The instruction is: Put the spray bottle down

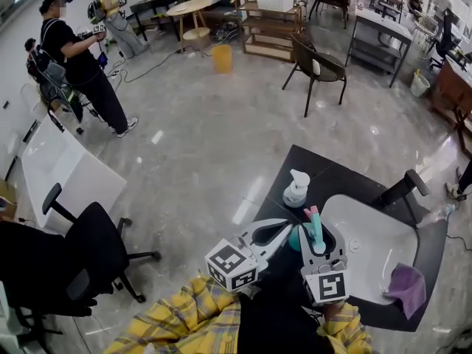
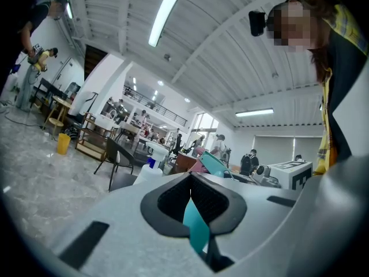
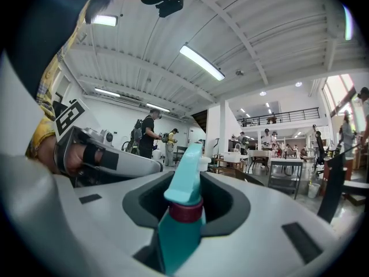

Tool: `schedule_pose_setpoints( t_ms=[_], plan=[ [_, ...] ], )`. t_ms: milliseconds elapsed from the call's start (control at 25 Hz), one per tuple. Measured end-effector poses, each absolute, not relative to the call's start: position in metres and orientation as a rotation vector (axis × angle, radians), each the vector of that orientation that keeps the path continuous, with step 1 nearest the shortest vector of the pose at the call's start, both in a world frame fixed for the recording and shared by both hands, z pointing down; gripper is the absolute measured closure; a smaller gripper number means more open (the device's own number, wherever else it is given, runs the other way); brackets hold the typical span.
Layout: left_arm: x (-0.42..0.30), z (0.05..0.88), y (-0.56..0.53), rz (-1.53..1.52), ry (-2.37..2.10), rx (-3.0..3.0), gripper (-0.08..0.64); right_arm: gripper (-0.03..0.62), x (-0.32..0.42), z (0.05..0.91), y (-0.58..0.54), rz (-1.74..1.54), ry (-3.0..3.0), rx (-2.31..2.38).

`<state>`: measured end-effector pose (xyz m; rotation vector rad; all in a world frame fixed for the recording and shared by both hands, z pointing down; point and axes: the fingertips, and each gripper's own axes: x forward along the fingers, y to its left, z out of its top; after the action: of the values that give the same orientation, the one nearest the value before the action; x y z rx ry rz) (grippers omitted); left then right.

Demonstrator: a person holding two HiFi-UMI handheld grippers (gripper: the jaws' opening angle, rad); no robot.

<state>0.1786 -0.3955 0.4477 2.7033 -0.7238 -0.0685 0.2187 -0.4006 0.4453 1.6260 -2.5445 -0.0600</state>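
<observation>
The spray bottle [image 1: 313, 220] is teal with a pink-red collar, and my right gripper [image 1: 316, 236] is shut on it. It hangs over the near corner of the black counter [image 1: 324, 175], by the white sink basin's [image 1: 369, 234] left rim. In the right gripper view the spray bottle [image 3: 183, 212] stands upright between the jaws of the right gripper [image 3: 193, 178], its nozzle pointing away. My left gripper [image 1: 286, 227] lies just left of it, tips together. In the left gripper view the left gripper [image 2: 190, 180] shows a teal sliver in its slit; whether that is held I cannot tell.
A white pump bottle [image 1: 296, 188] stands on the counter beyond the grippers. A purple cloth [image 1: 408, 286] lies at the basin's right. A black office chair [image 1: 81, 257] is at the left. People [image 1: 77, 57], a yellow bin [image 1: 221, 57] and a dark chair [image 1: 317, 68] are farther off.
</observation>
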Motion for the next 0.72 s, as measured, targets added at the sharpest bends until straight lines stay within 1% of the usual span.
schedule_pose_setpoints(
  t_ms=[160,440,720],
  plan=[
    [0.179,0.448,-0.395,-0.075,-0.709,2.702,0.555,0.468,0.217,0.452,-0.402,-0.007,-2.540,1.600],
    [0.176,0.443,-0.391,-0.095,-0.692,2.708,0.555,0.433,0.218,0.452,-0.399,0.014,-2.512,1.631],
    [0.175,0.440,-0.385,-0.107,-0.659,2.715,0.555,0.426,0.220,0.448,-0.390,0.010,-2.507,1.665]
  ],
)
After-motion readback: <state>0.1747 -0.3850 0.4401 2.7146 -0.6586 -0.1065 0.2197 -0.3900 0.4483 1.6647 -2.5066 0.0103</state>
